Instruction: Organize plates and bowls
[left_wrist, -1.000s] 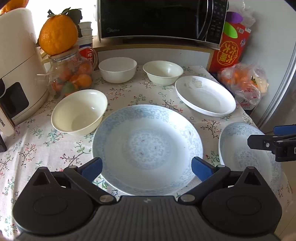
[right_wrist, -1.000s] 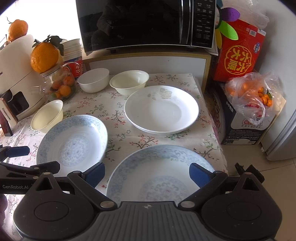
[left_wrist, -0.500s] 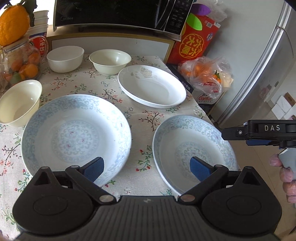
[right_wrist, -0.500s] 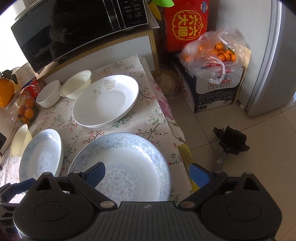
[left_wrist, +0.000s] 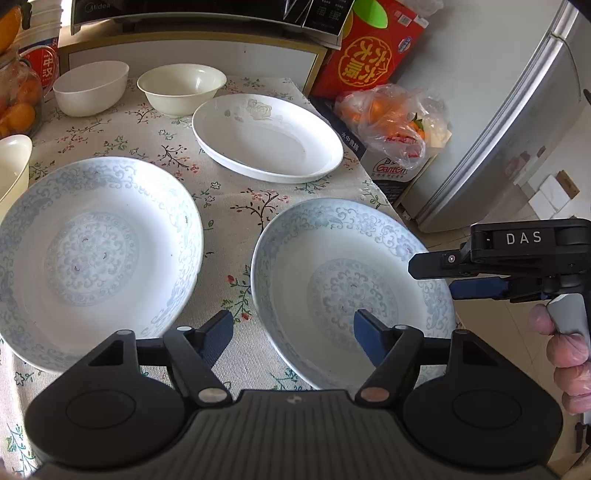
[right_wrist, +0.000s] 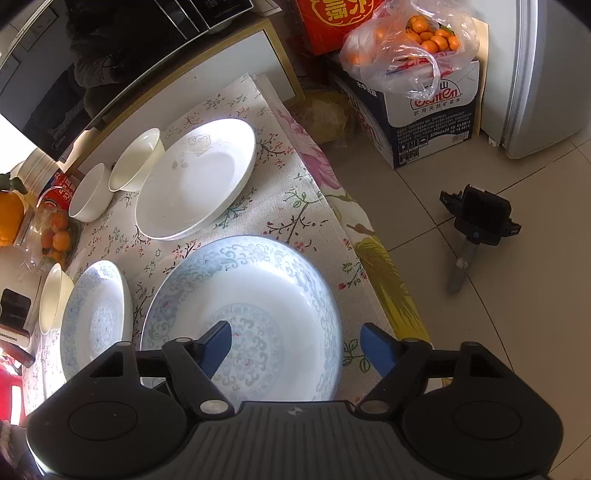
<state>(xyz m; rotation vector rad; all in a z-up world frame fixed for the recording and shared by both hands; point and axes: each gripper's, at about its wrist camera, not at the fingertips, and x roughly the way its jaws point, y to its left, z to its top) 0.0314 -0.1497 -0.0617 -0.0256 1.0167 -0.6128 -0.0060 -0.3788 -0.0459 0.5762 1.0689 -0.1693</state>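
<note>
Plates and bowls are all apart on the floral tabletop (left_wrist: 236, 206), so the sorting looks barely begun: nothing is stacked yet, as far as these views show. Taking the plain white plate (left_wrist: 267, 142) as the landmark, the near blue-patterned plate (left_wrist: 351, 291) lies just in front of it by the tabletop's edge, a second blue-patterned plate (left_wrist: 96, 251) sits to its front left, and two cream bowls (left_wrist: 181, 86) stand behind it; a third bowl (left_wrist: 13, 166) peeks in at the far left. Both blue plates are deep, glossy, with pale scrollwork. The left hand-held gripper (left_wrist: 293, 332) and the right hand-held gripper (right_wrist: 295, 345) have just been closing, each straddling the near plate's rim from opposite sides, half open and not pressing on it.
</note>
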